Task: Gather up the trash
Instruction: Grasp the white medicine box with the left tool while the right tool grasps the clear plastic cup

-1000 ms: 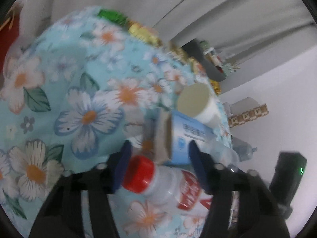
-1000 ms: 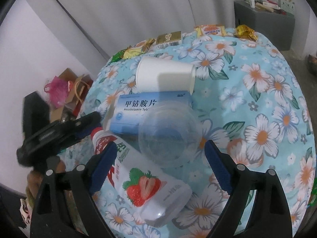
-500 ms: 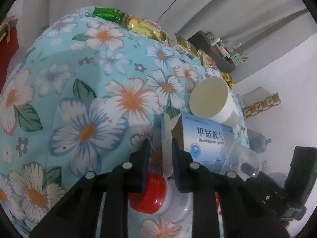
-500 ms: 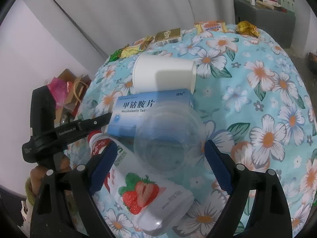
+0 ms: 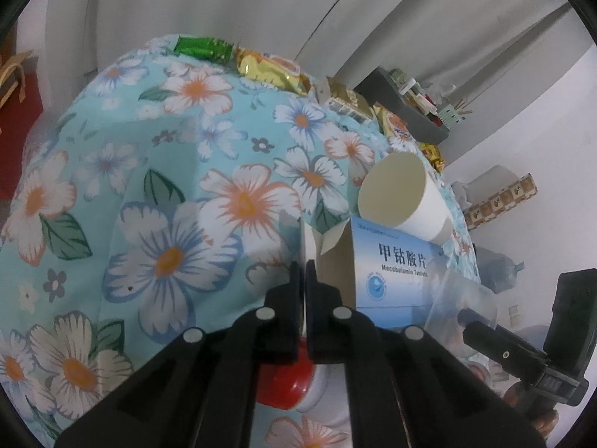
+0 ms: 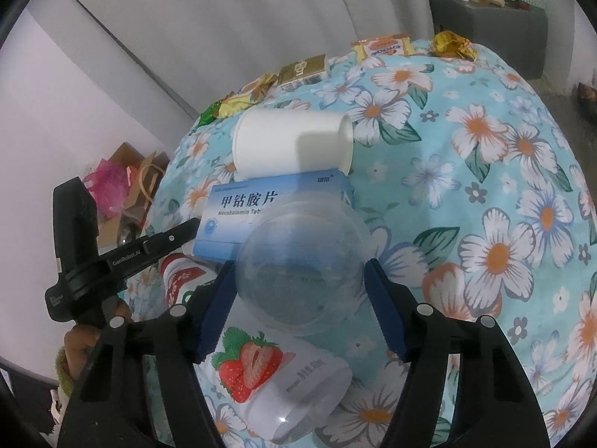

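1. The left gripper [image 5: 303,272] has its fingers pressed together on the open end flap [image 5: 309,240] of the medicine box [image 5: 395,268], pinching the thin white card.
2. The medicine box is pale blue and white with dark blue lettering. It lies flat on the table [image 6: 503,194], which carries a turquoise cloth printed with white and orange flowers.
3. A white paper cup [image 6: 291,142] lies on its side, touching the far edge of the box.
4. The right gripper [image 6: 298,287] is closing on a clear plastic cup [image 6: 298,261]; the cup sits between the blue fingers, which stand just beside its walls.
5. A strawberry-labelled bottle [image 6: 276,377] with a red cap [image 5: 283,384] lies beneath both grippers.
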`<state>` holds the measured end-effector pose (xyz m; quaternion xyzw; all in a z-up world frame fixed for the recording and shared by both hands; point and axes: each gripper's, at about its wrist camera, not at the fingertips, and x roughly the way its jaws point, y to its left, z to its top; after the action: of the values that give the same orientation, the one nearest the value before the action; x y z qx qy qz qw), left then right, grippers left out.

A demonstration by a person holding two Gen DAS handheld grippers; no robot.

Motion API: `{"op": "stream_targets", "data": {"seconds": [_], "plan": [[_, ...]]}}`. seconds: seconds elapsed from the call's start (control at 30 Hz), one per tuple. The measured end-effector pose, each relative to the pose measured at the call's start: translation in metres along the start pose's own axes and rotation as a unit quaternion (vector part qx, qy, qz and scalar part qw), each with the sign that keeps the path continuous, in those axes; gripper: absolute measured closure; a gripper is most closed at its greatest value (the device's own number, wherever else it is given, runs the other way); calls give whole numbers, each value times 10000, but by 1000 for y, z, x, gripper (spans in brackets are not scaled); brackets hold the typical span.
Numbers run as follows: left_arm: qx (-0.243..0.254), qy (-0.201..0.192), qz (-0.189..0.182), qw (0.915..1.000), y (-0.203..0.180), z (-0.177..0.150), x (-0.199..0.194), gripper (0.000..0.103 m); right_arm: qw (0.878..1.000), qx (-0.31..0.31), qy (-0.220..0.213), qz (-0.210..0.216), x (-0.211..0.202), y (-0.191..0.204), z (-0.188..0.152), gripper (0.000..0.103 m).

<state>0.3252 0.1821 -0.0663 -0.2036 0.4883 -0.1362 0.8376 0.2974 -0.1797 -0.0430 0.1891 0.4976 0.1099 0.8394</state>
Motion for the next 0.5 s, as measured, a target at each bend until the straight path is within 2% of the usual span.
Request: {"op": "stream_targets", "data": {"seconds": [0.23, 0.5], "plan": [[391, -363, 228, 9983, -19, -1, -12, 102, 9999, 104, -37, 47, -2, -3, 0, 38], [1015, -785, 552, 9902, -45, -8, -27, 102, 9997, 112, -163, 113, -11, -6, -3, 39]]}}
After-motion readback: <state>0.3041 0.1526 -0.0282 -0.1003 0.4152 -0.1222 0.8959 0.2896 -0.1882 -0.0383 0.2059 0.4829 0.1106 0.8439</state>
